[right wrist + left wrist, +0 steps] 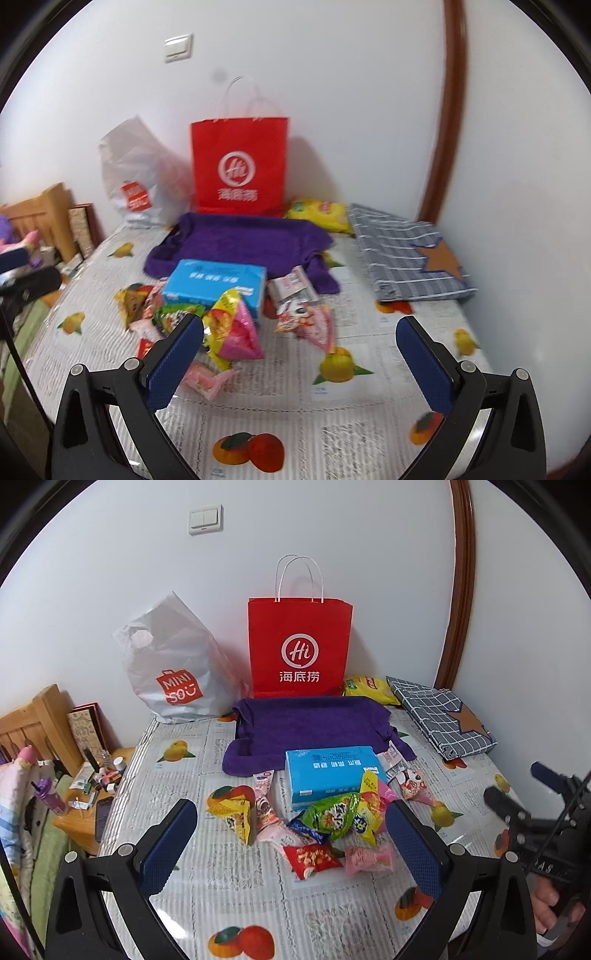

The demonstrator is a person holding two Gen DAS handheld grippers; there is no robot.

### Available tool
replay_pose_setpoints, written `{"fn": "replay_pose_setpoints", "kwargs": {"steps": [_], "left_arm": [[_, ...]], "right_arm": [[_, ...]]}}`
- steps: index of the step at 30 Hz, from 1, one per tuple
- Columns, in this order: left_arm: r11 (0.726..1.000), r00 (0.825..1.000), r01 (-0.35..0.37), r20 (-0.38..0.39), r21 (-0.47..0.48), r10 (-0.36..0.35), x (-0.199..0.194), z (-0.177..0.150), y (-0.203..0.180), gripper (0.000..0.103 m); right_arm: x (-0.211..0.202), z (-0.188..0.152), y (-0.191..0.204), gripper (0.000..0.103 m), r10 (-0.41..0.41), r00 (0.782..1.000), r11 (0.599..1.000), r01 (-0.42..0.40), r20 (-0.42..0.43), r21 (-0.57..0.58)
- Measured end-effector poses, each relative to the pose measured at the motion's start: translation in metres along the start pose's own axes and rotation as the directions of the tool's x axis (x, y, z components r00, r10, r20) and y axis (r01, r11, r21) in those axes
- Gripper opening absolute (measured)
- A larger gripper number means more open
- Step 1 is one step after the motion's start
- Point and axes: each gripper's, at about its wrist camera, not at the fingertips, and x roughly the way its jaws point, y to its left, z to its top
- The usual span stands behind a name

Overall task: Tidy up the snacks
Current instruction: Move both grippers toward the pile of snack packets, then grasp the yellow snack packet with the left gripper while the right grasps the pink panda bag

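A heap of small snack packets lies mid-table: a green packet (332, 814), a red packet (314, 860), a pink packet (369, 858) and a yellow one (236, 816). In the right wrist view the pink and yellow packets (236, 332) lie beside the left finger. Behind them sits a blue tissue box (332, 775) (218, 286). A red paper bag (299, 646) (240, 166) stands upright at the wall. My left gripper (291, 823) hovers open over the heap. My right gripper (299, 343) is open above the tablecloth, holding nothing.
A purple towel (310, 727) lies before the red bag, a grey plastic bag (177, 668) to its left, a yellow pouch (369, 688) and a checked folded bag (443, 716) to its right. A cluttered wooden nightstand (88, 812) stands left of the table. The wall is close behind.
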Motion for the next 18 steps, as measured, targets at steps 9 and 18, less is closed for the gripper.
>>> {"fn": "replay_pose_setpoints", "kwargs": {"steps": [9, 18], "left_arm": [[0.998, 0.997, -0.062, -0.041, 0.003, 0.062, 0.054, 0.000, 0.003, 0.102], [0.998, 0.992, -0.046, -0.115, -0.033, 0.042, 0.109, -0.004, 0.019, 0.102]], "right_arm": [[0.063, -0.016, -0.034, 0.102, 0.042, 0.995, 0.993, -0.032, -0.093, 0.114], [0.141, -0.021, -0.052, 0.090, 0.104, 0.972, 0.971, -0.054, -0.209, 0.235]]}}
